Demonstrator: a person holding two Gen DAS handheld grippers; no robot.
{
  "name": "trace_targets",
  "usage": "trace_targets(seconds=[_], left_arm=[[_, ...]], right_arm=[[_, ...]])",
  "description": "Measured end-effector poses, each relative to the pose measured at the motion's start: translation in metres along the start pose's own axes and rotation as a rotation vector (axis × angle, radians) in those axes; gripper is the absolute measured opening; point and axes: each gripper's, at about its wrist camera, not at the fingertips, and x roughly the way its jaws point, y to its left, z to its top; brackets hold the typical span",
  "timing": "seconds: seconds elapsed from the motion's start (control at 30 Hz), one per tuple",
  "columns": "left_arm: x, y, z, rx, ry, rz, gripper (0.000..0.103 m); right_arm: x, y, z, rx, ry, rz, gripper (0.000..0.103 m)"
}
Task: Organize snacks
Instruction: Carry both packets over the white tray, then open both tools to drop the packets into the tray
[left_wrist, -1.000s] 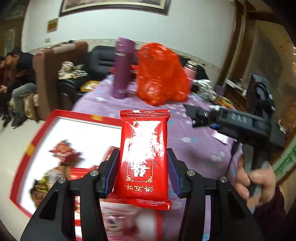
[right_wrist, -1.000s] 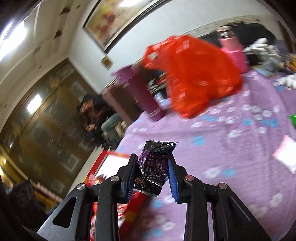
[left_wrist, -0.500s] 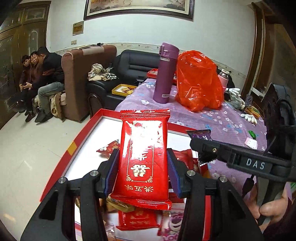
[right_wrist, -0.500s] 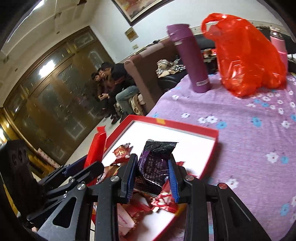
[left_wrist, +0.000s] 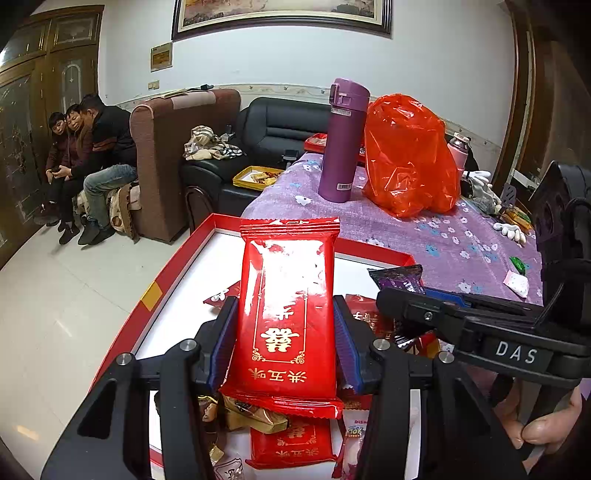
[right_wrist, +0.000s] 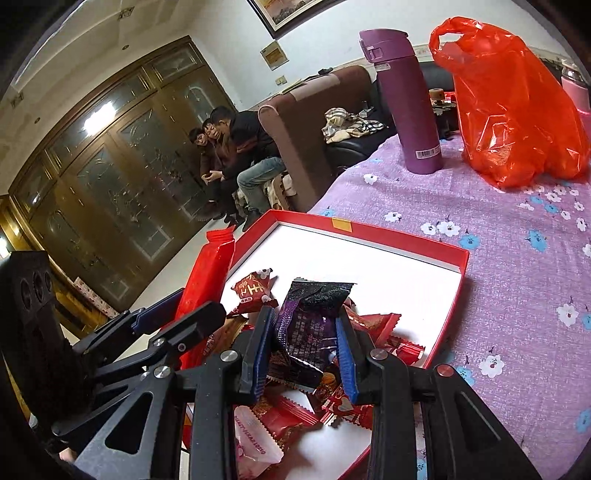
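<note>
Left tool (left_wrist: 284, 347) clenched on red packet (left_wrist: 288, 306); right tool (right_wrist: 306, 354) on purple packet (right_wrist: 310, 325)

Red snack packet (left_wrist: 286, 314): flat, glossy, gold print, crimped ends, upright, clamped at both long edges above the box. Dark purple packet (right_wrist: 310, 328): crinkled, upright, pinched at its sides, also over the box. Red box (right_wrist: 406, 236): shallow, white inside, lying open on the purple flowered cloth. Near end holds loose red, pink and brown wrapped snacks (right_wrist: 369, 325); far end bare.
</note>
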Motion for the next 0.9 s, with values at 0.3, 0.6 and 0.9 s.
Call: trace_targets(seconds=[0.3,0.6,0.9], left_arm=[[0.002,0.000,0.000,0.013,-0.005,0.023,0.048],[0.008,0.002,0.001,0.019,0.002,0.058,0.048],[0.007,0.001,0.004,0.044,-0.026,0.112,0.048]], right_arm=[[-0.001,-0.003,0.001,0.001,-0.009,0.014,0.032],[0.003,-0.009,-0.002,0.001,-0.009,0.030,0.032],[0.004,-0.026,-0.002,0.042,-0.011,0.045,0.034]])
